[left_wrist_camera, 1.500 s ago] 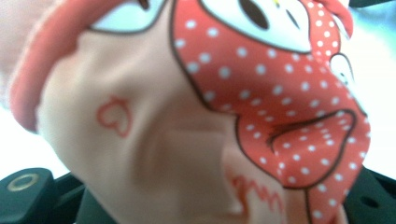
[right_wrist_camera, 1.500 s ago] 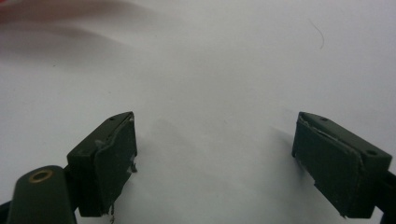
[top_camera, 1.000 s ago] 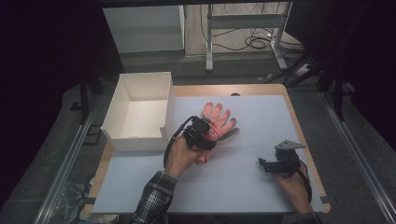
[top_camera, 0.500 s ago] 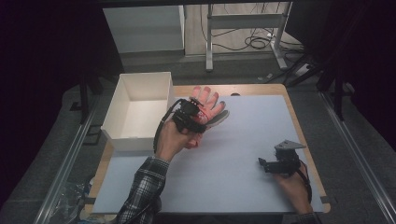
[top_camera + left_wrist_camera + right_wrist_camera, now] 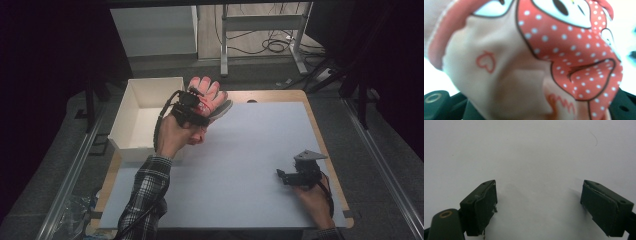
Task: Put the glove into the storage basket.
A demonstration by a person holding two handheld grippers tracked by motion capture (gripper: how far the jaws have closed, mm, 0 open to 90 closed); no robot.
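Glove (image 5: 209, 93), pink with red polka-dot print, pinched in the left claw (image 5: 196, 111) and held up off the surface (image 5: 240, 165) in the high view, fingers fanned toward twelve o'clock, cuff end down in the grip. White box (image 5: 131, 135) open-topped, just beside at about nine o'clock from the left claw, near wall almost under the wrist. Long axis of the glove running roughly six to twelve, so a short carry toward nine would put it over the box opening, judging by the layout. Right claw (image 5: 286, 177) resting low on the surface at about four o'clock, well apart from both glove and box; left hand plainly the nearer.

Left gripper view: glove (image 5: 529, 65) pressed right up to the lens, fabric bunched between the black jaws at six o'clock, clamped tight on the cloth.

Right gripper view: right claw (image 5: 539, 202) spread wide, nothing between its pads (image 5: 487, 203), bare pale surface (image 5: 531, 152) ahead toward twelve.
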